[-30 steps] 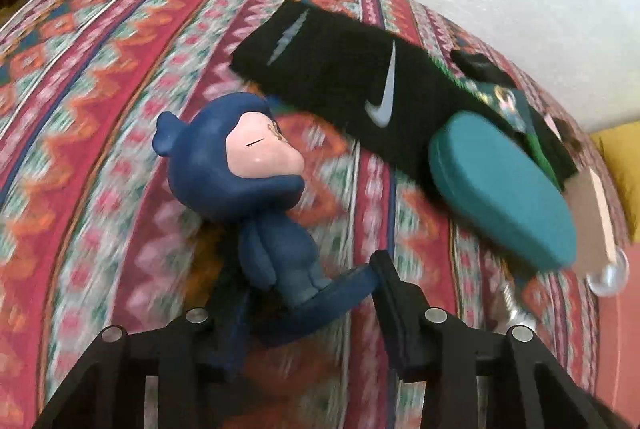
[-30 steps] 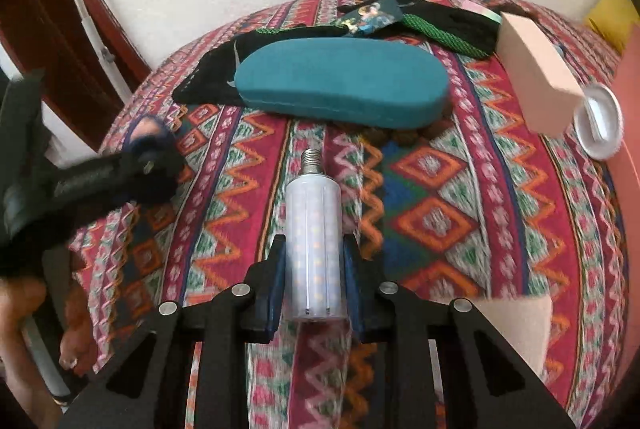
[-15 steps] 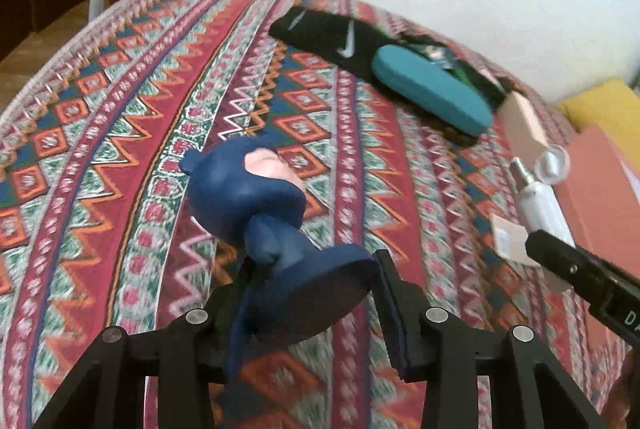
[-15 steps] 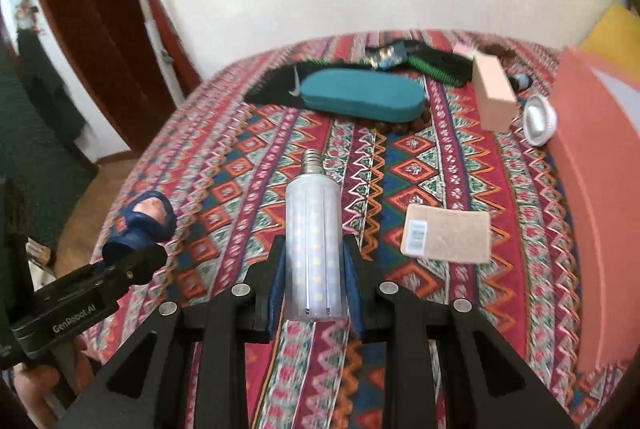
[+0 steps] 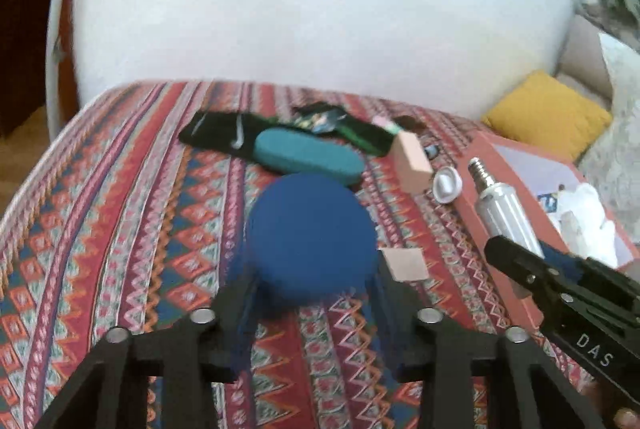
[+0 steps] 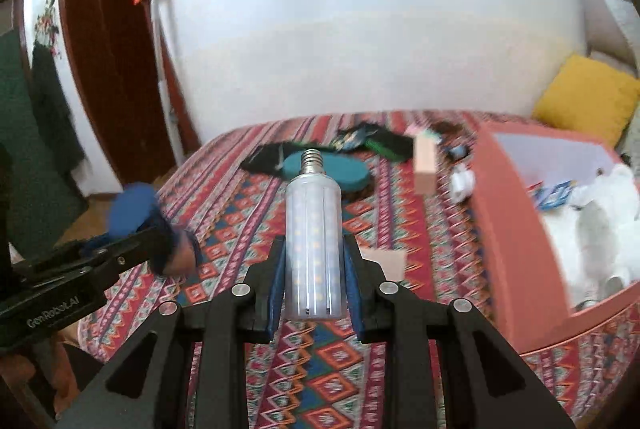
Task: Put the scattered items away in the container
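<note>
Right wrist view, right gripper (image 6: 314, 265) clamping ribbed frosted bulb (image 6: 313, 229), left gripper (image 5: 308, 293) grasping round blue figurine (image 5: 310, 233).

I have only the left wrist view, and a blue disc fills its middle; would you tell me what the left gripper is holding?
Observer: In the right wrist view, the left gripper is shut on a blue figure; the disc is its round base.
Operator: Thank you. How is the bulb held?
Observer: The right gripper has both pads pressed against the lower body of the bulb, with the screw cap pointing forward.
Operator: And what is in the container?
Observer: The orange box already holds a white plush toy at its near end, with a small blue packet beside it.
</note>
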### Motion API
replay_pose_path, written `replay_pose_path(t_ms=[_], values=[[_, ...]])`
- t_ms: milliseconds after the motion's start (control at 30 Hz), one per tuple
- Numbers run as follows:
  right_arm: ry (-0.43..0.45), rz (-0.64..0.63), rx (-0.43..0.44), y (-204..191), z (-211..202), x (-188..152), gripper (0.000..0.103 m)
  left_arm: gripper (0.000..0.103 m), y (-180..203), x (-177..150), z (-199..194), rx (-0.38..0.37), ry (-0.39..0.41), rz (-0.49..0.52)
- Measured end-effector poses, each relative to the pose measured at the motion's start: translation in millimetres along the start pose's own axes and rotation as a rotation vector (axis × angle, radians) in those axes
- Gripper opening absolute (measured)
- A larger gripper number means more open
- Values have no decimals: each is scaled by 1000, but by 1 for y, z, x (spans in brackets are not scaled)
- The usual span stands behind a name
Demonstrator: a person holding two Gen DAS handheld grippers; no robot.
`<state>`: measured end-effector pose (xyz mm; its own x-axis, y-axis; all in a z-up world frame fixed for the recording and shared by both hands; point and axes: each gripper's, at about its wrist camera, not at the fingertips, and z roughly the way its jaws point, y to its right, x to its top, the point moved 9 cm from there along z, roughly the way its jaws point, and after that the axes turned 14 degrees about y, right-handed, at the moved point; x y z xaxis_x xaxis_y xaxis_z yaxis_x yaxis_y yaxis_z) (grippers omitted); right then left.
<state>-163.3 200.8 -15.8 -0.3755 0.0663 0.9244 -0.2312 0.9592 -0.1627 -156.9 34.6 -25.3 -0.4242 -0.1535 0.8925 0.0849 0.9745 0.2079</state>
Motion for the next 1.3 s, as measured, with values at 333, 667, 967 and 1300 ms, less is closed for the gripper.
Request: replay_pose_path(t_ms=[333, 667, 967, 1300], values=[[30, 71, -108, 68, -19, 12, 28, 29, 34, -7, 27, -57, -83, 63], [5, 100, -85, 81, -16, 8, 28, 46, -5, -163, 37, 10, -395, 29], [26, 118, -99, 86, -10, 12, 28, 62, 18, -84, 67, -65, -230, 106], [61, 165, -108, 107, -9, 22, 29, 79, -8, -15, 193, 9, -290, -378]])
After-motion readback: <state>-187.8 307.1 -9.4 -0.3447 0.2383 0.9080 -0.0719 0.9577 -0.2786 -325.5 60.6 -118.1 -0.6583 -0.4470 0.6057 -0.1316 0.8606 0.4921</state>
